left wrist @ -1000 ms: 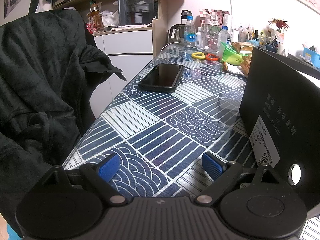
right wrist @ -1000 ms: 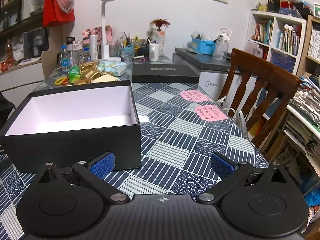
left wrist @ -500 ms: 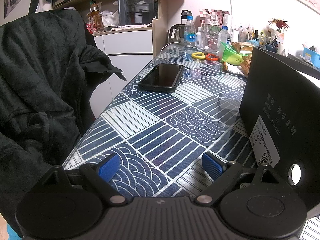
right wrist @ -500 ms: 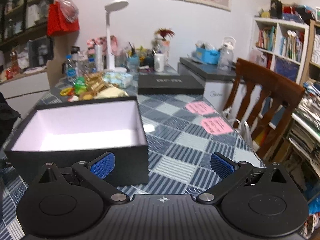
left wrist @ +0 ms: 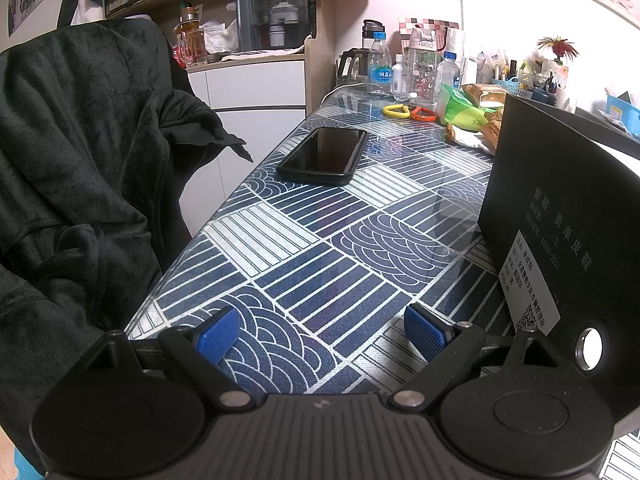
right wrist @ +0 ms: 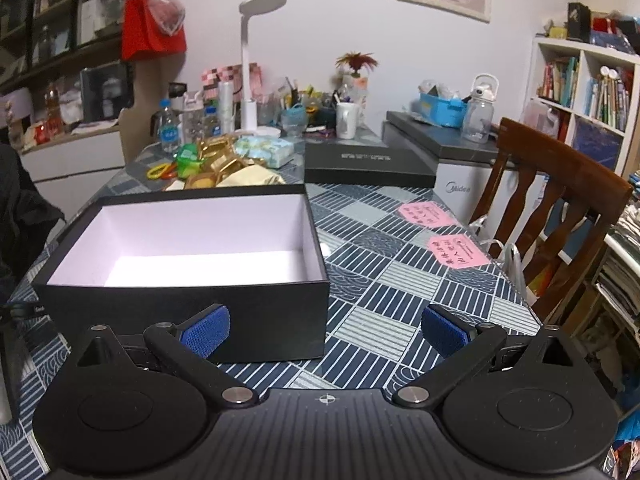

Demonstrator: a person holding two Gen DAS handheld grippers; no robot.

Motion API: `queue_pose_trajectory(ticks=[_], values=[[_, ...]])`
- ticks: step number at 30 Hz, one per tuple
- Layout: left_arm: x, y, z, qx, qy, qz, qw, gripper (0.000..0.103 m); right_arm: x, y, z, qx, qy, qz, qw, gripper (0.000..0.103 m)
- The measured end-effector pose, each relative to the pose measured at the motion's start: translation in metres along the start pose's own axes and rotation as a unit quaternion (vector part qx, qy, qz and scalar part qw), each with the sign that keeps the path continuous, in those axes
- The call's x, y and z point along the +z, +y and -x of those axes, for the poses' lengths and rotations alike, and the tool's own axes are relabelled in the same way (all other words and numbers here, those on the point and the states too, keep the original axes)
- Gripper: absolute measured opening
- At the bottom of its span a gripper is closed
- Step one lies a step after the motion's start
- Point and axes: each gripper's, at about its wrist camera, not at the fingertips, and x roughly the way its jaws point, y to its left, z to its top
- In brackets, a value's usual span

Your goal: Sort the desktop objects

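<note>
1. Left wrist view: left gripper (left wrist: 316, 330) spread wide, nothing betw. the blue pads, low over the patterned tabletop (left wrist: 320, 240).
2. Just R of it, side wall of the black box (left wrist: 560, 216) w/ white label, standing on the tabletop.
3. Further on, black phone (left wrist: 323, 155) lies flat, screen up, near the L edge, well apart from the box.
4. Beyond: yellow ring (left wrist: 396, 110) & orange ring (left wrist: 425, 113) side by side, green bag (left wrist: 464, 110) next to them, bottles behind.
5. Right wrist view: right gripper (right wrist: 326, 330) also released, empty, jaws wide.
6. Black box (right wrist: 192, 240) right ahead, open top, white inside, empty.
7. R of box, two pink notes (right wrist: 442, 232) flat on the tabletop; black lid (right wrist: 368, 164) farther back; white lamp (right wrist: 252, 60) at the far end.
</note>
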Motion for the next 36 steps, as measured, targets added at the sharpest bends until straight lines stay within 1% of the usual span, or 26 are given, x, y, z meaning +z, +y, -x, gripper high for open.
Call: queue_pose_trajectory(ticks=[8, 14, 21, 26, 30, 33, 36], values=[[0.000, 0.000, 0.000, 0.000, 0.000, 0.000, 1.0000, 0.103, -0.004, 0.008, -0.008, 0.006, 0.009, 0.018, 1.000, 0.103], [0.000, 0.000, 0.000, 0.000, 0.000, 0.000, 1.0000, 0.103, 0.004, 0.010, -0.007, -0.008, 0.006, 0.030, 1.000, 0.103], [0.000, 0.000, 0.000, 0.000, 0.000, 0.000, 1.0000, 0.103, 0.024, 0.014, -0.004, -0.029, 0.000, 0.011, 1.000, 0.103], [0.000, 0.000, 0.000, 0.000, 0.000, 0.000, 1.0000, 0.103, 0.035, 0.009, 0.005, -0.021, -0.006, -0.014, 1.000, 0.103], [0.000, 0.000, 0.000, 0.000, 0.000, 0.000, 1.0000, 0.103, 0.040, 0.003, -0.002, -0.011, 0.032, -0.060, 0.998, 0.103], [-0.005, -0.001, -0.002, -0.002, 0.001, -0.001, 1.0000, 0.103, 0.042, 0.004, -0.009, 0.000, 0.045, -0.064, 0.997, 0.103], [-0.011, -0.002, -0.004, -0.008, 0.010, -0.011, 0.9999, 0.103, 0.044, 0.004, -0.015, 0.012, 0.057, -0.068, 0.996, 0.103]])
